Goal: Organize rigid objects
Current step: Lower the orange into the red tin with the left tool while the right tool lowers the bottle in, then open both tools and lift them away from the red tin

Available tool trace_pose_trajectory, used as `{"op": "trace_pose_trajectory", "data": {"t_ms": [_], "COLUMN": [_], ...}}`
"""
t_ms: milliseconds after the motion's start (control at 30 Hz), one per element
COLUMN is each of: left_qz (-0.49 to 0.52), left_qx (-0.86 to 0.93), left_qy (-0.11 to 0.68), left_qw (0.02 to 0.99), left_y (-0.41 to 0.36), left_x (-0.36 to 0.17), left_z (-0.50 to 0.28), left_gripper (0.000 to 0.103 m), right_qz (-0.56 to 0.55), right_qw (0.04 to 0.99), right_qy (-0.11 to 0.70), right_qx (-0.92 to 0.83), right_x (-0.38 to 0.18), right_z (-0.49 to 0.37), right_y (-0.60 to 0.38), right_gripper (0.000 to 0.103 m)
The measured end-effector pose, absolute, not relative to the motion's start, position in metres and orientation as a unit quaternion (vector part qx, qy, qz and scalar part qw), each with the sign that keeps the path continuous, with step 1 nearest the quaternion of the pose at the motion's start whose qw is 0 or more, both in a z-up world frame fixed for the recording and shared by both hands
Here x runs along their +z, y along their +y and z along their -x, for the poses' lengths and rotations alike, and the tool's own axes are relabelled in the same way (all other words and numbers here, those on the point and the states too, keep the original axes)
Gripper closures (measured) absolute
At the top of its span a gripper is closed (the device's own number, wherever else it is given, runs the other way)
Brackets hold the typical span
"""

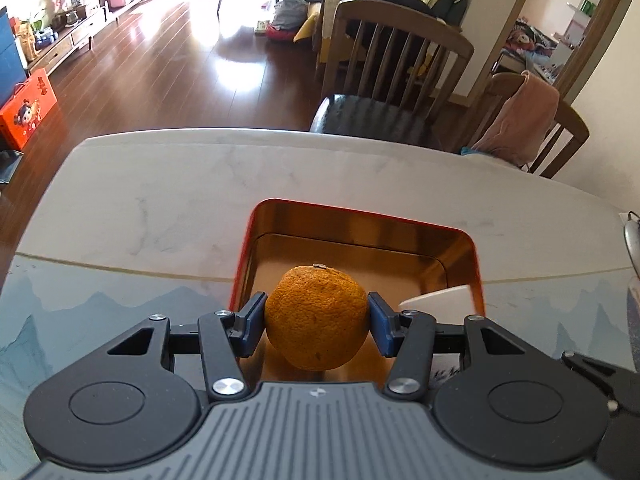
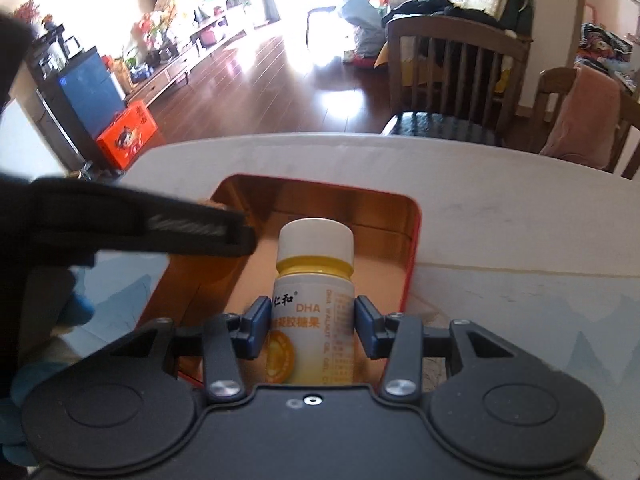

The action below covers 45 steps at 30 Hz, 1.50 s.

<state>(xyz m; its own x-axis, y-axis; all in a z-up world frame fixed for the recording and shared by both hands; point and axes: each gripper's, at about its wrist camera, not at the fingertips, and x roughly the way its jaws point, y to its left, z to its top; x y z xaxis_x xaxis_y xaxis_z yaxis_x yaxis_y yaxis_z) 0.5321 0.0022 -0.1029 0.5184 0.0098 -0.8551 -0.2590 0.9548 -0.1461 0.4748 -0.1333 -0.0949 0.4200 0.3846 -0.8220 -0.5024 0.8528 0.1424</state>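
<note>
The left gripper point(image 1: 316, 322) clamps a dimpled orange point(image 1: 316, 318) and the right gripper point(image 2: 313, 326) a smooth white-capped bottle point(image 2: 314, 300), both low-centre over a red, gold-lined tin point(image 1: 360, 236) on pale marble.

Right gripper point(image 2: 314, 326): blue pads pressed on both sides of bottle.
Bottle point(image 2: 314, 280): white cap, yellow label, between the jaws, cap pointing away.
Tin point(image 2: 412, 248): red, open, beneath and beyond the jaws.
Left gripper point(image 2: 160, 226): dark, left of the jaws, over the tin's left wall.
</note>
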Motion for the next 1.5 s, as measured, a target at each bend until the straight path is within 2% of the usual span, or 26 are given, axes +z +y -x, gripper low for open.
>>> {"op": "trace_pose_trajectory", "data": {"t_ms": [433, 733, 800, 867, 900, 1000, 1500], "left_qz": [0.117, 0.112, 0.111, 0.118, 0.120, 0.116, 0.103], "left_qx": [0.089, 0.086, 0.090, 0.091, 0.091, 0.090, 0.086], "left_qy": [0.512, 0.508, 0.503, 0.496, 0.492, 0.487, 0.451], "left_qw": [0.846, 0.850, 0.852, 0.855, 0.857, 0.861, 0.882], "left_y": [0.004, 0.002, 0.002, 0.003, 0.003, 0.002, -0.002], "left_x": [-0.141, -0.140, -0.136, -0.131, -0.128, -0.120, -0.064], "left_z": [-0.565, -0.564, -0.563, -0.560, -0.558, -0.553, -0.493], "left_gripper": [0.050, 0.050, 0.048, 0.035, 0.032, 0.030, 0.027], "right_qz": [0.078, 0.092, 0.082, 0.077, 0.078, 0.078, 0.056], "right_qw": [0.825, 0.823, 0.821, 0.820, 0.821, 0.824, 0.843], "right_qy": [0.492, 0.491, 0.494, 0.496, 0.494, 0.489, 0.461], "right_qx": [0.269, 0.272, 0.274, 0.276, 0.277, 0.277, 0.270], "right_x": [-0.118, -0.120, -0.118, -0.116, -0.114, -0.109, -0.061], "right_z": [-0.479, -0.474, -0.476, -0.479, -0.478, -0.478, -0.455], "right_y": [-0.124, -0.117, -0.120, -0.121, -0.122, -0.123, -0.147], "right_gripper": [0.059, 0.058, 0.058, 0.058, 0.058, 0.058, 0.039]}}
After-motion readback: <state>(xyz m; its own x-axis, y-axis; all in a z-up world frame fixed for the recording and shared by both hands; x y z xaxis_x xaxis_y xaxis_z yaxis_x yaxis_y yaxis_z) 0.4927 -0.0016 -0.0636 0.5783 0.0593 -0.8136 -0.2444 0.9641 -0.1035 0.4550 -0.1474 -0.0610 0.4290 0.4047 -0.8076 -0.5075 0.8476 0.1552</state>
